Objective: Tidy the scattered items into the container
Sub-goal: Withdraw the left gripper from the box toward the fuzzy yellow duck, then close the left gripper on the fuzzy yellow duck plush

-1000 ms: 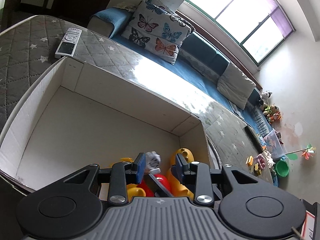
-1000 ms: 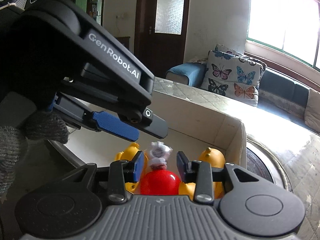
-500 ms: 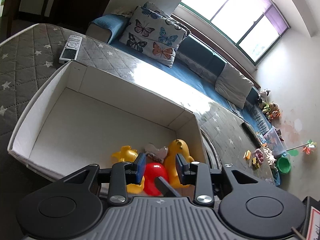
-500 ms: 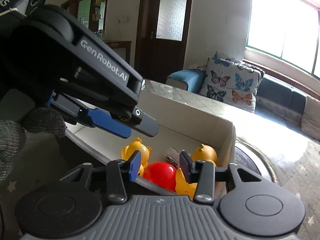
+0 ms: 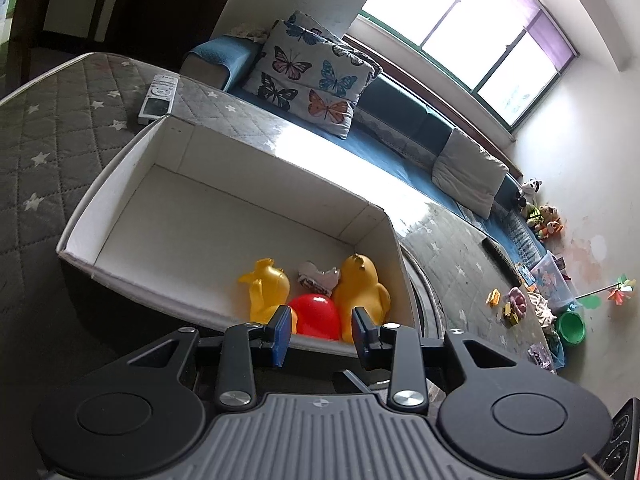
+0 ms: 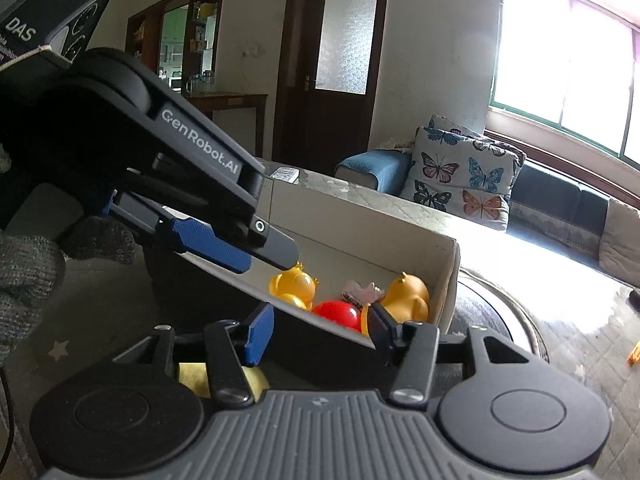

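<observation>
A white cardboard box [image 5: 280,184] stands on a grey star-quilted surface. In its near right corner lie two yellow ducks [image 5: 268,288] [image 5: 362,288], a red ball [image 5: 316,314] and a small white-and-red toy [image 5: 318,276]. My left gripper [image 5: 322,336] hovers over the box's near rim, its jaws opening with nothing between them. My right gripper [image 6: 320,334] sits just outside the near wall, its jaws opening wide and empty. In the right wrist view the same ducks [image 6: 294,286] and ball [image 6: 336,314] show over the rim. The left gripper's blue pad [image 6: 212,246] reaches in from the upper left.
A white remote [image 5: 158,98] lies beyond the box's far corner. A butterfly cushion [image 5: 312,80] rests on the blue sofa behind. Loose toys [image 5: 516,304] and a green bowl [image 5: 572,326] lie far right. A yellowish round thing [image 6: 224,378] shows under my right gripper. A gloved hand [image 6: 32,264] is at the left.
The right gripper let go of the red ball, which now lies in the box, and its jaws spread wide. Both grippers drew back from the box; the left jaws widened a little.
</observation>
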A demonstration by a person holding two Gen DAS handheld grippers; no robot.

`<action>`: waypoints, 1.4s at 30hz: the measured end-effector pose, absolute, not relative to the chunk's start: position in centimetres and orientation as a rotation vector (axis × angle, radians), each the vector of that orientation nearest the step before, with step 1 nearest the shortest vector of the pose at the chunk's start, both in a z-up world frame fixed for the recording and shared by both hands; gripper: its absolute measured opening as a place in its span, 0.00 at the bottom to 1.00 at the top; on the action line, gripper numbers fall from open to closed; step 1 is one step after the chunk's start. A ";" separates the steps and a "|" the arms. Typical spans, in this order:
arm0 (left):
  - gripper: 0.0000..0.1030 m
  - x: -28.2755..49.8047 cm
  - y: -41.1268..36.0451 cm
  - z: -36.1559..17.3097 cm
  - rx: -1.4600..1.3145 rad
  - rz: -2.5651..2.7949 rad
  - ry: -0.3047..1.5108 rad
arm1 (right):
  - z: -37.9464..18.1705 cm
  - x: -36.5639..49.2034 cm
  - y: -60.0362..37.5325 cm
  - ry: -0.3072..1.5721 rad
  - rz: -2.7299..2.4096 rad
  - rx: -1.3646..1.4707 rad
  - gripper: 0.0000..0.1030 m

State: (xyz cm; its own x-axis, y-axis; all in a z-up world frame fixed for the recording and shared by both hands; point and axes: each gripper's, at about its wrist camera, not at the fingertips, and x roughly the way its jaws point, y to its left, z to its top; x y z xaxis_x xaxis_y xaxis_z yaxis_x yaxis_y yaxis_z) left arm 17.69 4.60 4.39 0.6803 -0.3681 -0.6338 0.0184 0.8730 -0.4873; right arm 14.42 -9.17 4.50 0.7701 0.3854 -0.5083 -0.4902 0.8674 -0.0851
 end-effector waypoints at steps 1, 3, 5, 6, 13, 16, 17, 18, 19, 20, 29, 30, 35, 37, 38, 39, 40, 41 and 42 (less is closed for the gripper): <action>0.34 17.5 4.7 4.3 -0.474 -0.225 0.800 | 4.5 14.2 -9.3 0.504 0.481 -0.213 0.54; 0.35 17.0 4.8 4.2 -0.475 -0.223 0.801 | 4.5 13.7 -9.5 0.508 0.483 -0.210 0.54; 0.35 16.4 5.0 4.0 -0.475 -0.220 0.802 | 4.4 13.1 -9.7 0.510 0.481 -0.212 0.56; 0.35 16.2 5.1 3.9 -0.475 -0.217 0.803 | 4.3 12.9 -9.8 0.512 0.482 -0.209 0.57; 0.35 14.8 6.1 3.1 -0.490 -0.193 0.813 | 4.0 11.5 -10.1 0.527 0.496 -0.208 0.58; 0.35 14.2 6.4 2.9 -0.492 -0.188 0.817 | 3.8 11.1 -10.2 0.532 0.505 -0.212 0.63; 0.35 14.0 6.5 2.8 -0.492 -0.185 0.817 | 3.8 10.9 -10.2 0.534 0.508 -0.213 0.65; 0.35 13.7 6.6 2.7 -0.494 -0.181 0.817 | 3.7 10.9 -10.2 0.535 0.510 -0.216 0.65; 0.35 13.5 6.8 2.7 -0.497 -0.178 0.818 | 3.6 10.8 -10.2 0.535 0.511 -0.220 0.65; 0.35 13.2 6.9 2.7 -0.499 -0.177 0.816 | 3.5 10.8 -10.1 0.536 0.511 -0.224 0.65; 0.35 10.9 8.1 2.4 -0.504 -0.157 0.810 | 2.6 10.8 -9.7 0.574 0.575 -0.242 0.65; 0.35 10.7 8.2 2.3 -0.508 -0.158 0.811 | 2.4 10.7 -9.5 0.577 0.585 -0.248 0.66; 0.36 10.1 8.7 2.0 -0.528 -0.173 0.820 | 1.8 10.7 -8.9 0.598 0.628 -0.263 0.73; 0.36 10.0 8.7 1.7 -0.533 -0.181 0.827 | 1.6 10.7 -8.6 0.601 0.636 -0.272 0.77; 0.36 9.9 8.7 1.6 -0.533 -0.182 0.831 | 1.5 10.7 -8.5 0.603 0.643 -0.272 0.78; 0.36 9.8 8.7 1.5 -0.534 -0.187 0.834 | 1.4 10.8 -8.4 0.605 0.650 -0.273 0.79; 0.36 9.7 8.6 1.4 -0.534 -0.192 0.837 | 1.3 10.8 -8.3 0.606 0.655 -0.274 0.79; 0.36 9.6 8.6 1.3 -0.535 -0.198 0.841 | 1.2 10.8 -8.1 0.606 0.659 -0.276 0.79; 0.36 9.6 8.5 1.2 -0.536 -0.204 0.845 | 1.1 10.8 -8.0 0.605 0.662 -0.278 0.79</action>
State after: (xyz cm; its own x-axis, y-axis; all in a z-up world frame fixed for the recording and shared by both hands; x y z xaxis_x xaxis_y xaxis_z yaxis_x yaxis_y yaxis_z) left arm 9.58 8.53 1.24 0.6539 -0.3780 -0.6554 -0.0366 0.8494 -0.5264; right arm 10.82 -7.96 1.13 0.6266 0.4909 -0.6053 -0.6471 0.7605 -0.0531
